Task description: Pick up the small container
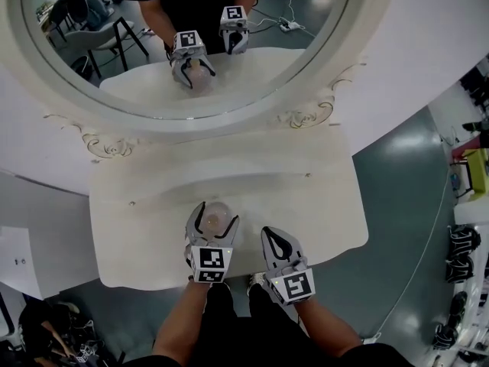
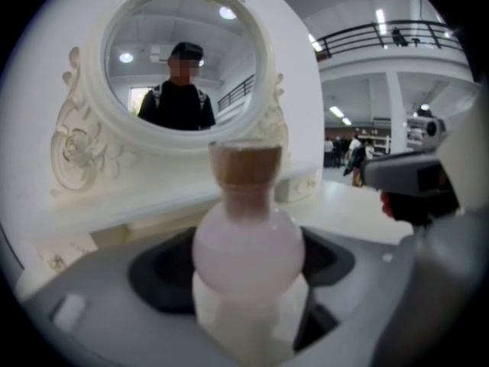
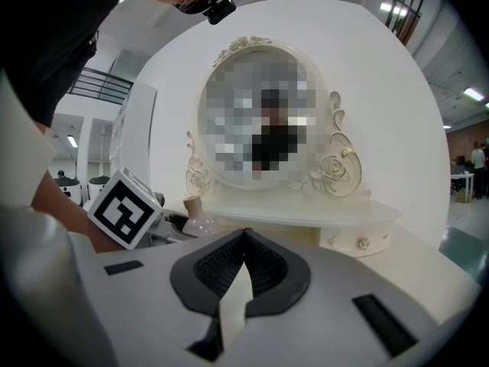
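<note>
The left gripper (image 1: 216,224) sits low and left of centre in the head view. Its jaws are spread about as wide as the small container (image 2: 247,243) and press on its round, pale pink belly from both sides. The container stands upright with its long axis vertical and its cork stopper (image 2: 245,165) pointing up, toward the head camera. Whether its base touches the surface cannot be told.

The right gripper (image 3: 244,235), just right of the left one, has its jaws brought fully together with nothing between them.

The container is over the near middle of a cream dressing table (image 1: 145,205) with a curved edge. An oval mirror (image 1: 252,67) in a carved cream frame fills the top of the frame. A grey-green floor (image 1: 397,182) runs down the right side, crossed by a thin cable (image 1: 428,243).
</note>
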A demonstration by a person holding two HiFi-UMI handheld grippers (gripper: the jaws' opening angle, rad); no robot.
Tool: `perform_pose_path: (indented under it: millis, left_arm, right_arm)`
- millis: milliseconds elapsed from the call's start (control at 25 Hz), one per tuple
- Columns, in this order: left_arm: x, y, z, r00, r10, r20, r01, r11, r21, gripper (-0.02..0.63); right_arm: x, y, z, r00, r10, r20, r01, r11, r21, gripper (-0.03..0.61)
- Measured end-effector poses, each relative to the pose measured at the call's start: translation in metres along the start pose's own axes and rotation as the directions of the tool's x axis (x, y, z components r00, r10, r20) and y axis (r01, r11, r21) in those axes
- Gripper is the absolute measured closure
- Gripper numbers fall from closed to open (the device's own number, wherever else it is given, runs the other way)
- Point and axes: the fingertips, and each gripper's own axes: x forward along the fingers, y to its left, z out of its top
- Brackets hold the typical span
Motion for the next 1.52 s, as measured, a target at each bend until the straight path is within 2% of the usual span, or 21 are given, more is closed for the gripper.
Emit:
perform_pose_path:
  millis: [120, 320, 520, 720, 1160, 1360, 1520]
  left_arm:
    - [-0.016, 0.002, 0.027, 0.999, 0.006, 0.048, -0.008, 1.000, 0.027, 0.219]
    - [-0.051, 0.006, 0.071, 0.992, 0.012, 0.126, -0.020, 0.998, 0.058, 0.219]
    - [-0.087, 0.011, 0.110, 0.979, 0.035, 0.201, -0.050, 0.996, 0.072, 0.219]
    - [-0.109, 0.023, 0.135, 0.963, 0.060, 0.263, -0.079, 0.995, 0.063, 0.219]
    - [-0.161, 0.042, 0.141, 0.953, 0.116, 0.279, -0.123, 0.992, 0.007, 0.219]
    - [-0.167, 0.046, 0.137, 0.954, 0.124, 0.272, -0.131, 0.991, 0.006, 0.219]
    - [-0.169, 0.046, 0.141, 0.950, 0.123, 0.287, -0.131, 0.991, 0.011, 0.219]
  right_arm:
    - [-0.001, -0.001, 0.009, 1.000, -0.013, 0.004, 0.013, 1.000, -0.026, 0.583]
    - [-0.007, 0.004, 0.016, 0.999, 0.021, 0.028, -0.018, 0.997, -0.073, 0.583]
    - [-0.010, 0.014, 0.057, 0.997, 0.041, 0.066, -0.033, 0.993, -0.116, 0.583]
    - [0.003, 0.021, 0.099, 0.987, 0.063, 0.148, -0.043, 0.990, -0.137, 0.583]
    - [0.007, 0.033, 0.172, 0.964, 0.090, 0.251, -0.046, 0.984, -0.175, 0.583]
    - [0.014, 0.040, 0.179, 0.962, 0.134, 0.238, -0.087, 0.976, -0.197, 0.583]
    - [0.017, 0.044, 0.185, 0.956, 0.139, 0.259, -0.086, 0.975, -0.206, 0.583]
